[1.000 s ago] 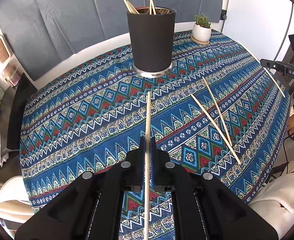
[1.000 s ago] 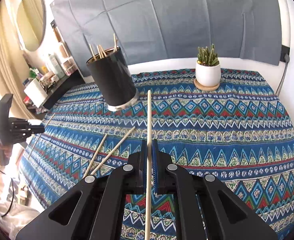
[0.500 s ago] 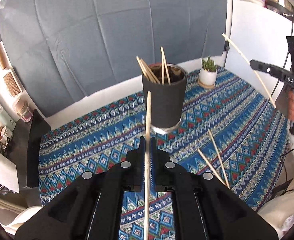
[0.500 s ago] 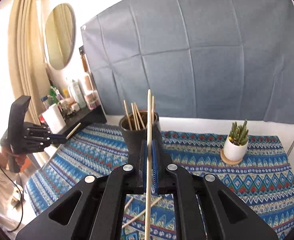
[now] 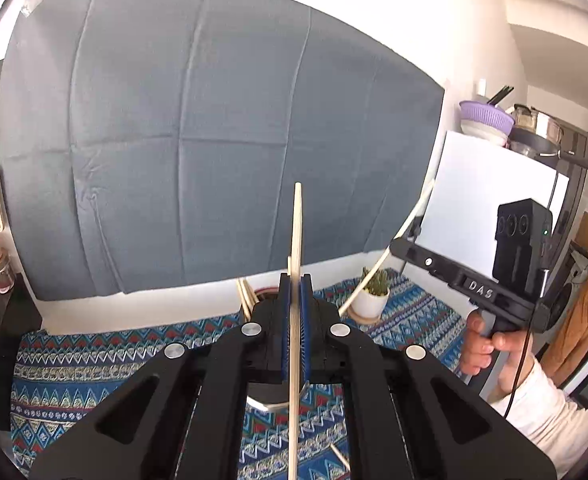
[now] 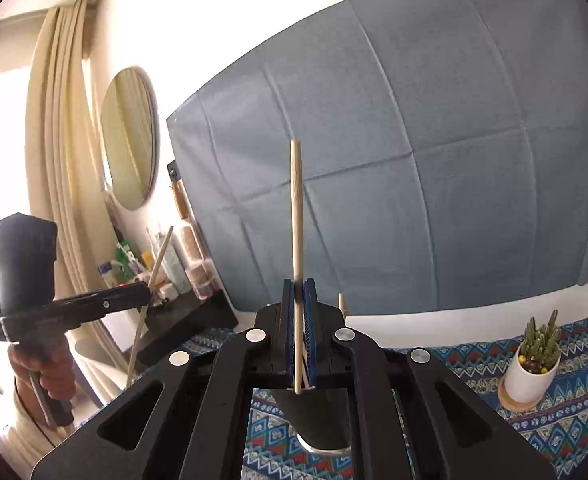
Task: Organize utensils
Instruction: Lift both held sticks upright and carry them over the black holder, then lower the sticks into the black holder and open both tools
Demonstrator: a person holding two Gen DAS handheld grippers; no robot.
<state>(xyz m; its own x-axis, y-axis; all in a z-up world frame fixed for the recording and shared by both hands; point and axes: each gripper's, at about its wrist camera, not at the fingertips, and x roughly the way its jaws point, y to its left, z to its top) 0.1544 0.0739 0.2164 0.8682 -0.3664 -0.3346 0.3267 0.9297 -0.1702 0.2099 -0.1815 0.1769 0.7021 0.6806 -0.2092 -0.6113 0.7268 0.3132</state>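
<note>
While the left hand-held gripper (image 5: pixel 294 280) is squeezed shut on one wooden chopstick (image 5: pixel 296 236), the right hand-held gripper (image 6: pixel 298 286) is squeezed shut on another chopstick (image 6: pixel 296 216). Both sticks point up past the blue pads, in front of the gray cloth (image 5: pixel 214 140) on the wall. The black cup (image 6: pixel 317 416) stands on the counter (image 5: pixel 74 360), which has a blue cloth with zigzags, and it sits low behind each gripper. More sticks (image 5: pixel 245 296) poke out of the cup. One more stick (image 5: pixel 339 458) lies on the counter near the bottom of the left view. A small cactus pot (image 6: pixel 531 368) stands on a round coaster, to the right of the cup
</note>
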